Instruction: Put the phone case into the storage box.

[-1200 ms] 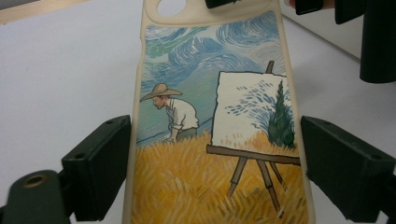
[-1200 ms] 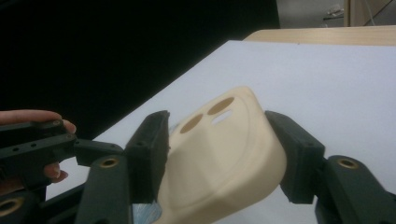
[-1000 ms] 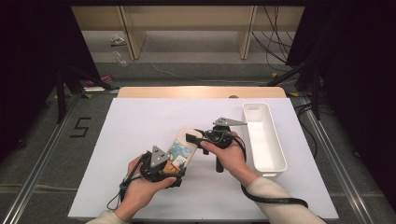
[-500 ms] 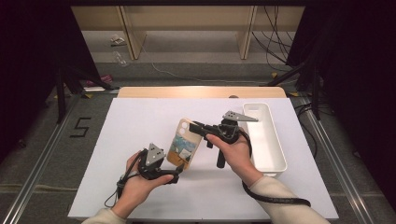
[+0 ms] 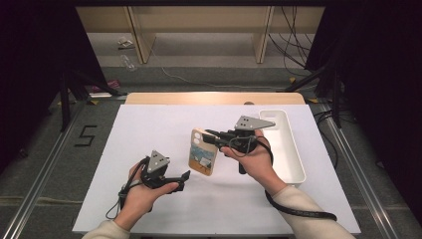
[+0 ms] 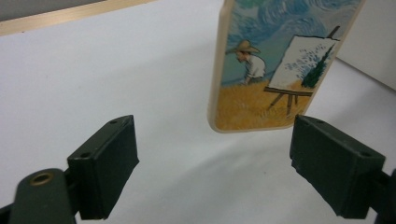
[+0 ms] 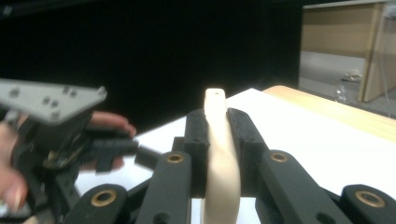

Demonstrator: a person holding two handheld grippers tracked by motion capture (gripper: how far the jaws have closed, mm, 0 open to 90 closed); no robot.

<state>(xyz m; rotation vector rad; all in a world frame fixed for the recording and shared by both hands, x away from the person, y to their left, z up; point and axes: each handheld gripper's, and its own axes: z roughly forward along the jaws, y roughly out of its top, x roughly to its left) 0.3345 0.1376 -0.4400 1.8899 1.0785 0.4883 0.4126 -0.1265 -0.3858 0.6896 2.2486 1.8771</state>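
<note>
A cream phone case [image 5: 203, 152] printed with a painter at an easel hangs upright above the white table [image 5: 149, 124]. My right gripper [image 5: 211, 135] is shut on the case's upper edge. Its jaws have just been closing on it. In the right gripper view both pads [image 7: 196, 135] press on the cream rim of the case [image 7: 219, 158]. My left gripper [image 5: 183, 181] rests low on the table to the left of the case, open, with nothing between its jaws. In the left gripper view the case [image 6: 275, 60] hangs beyond the open left gripper [image 6: 222, 172].
A long white bin [image 5: 297, 154] stands on the table right of my right hand. The table's wooden far edge [image 5: 214, 97] borders a dark floor with shelf legs and cables. In the right gripper view the left gripper [image 7: 70, 140] and its hand sit at the left.
The case has left the left gripper and risen upright in the right gripper. The left hand has drawn back from the case, and the right hand has lifted.
</note>
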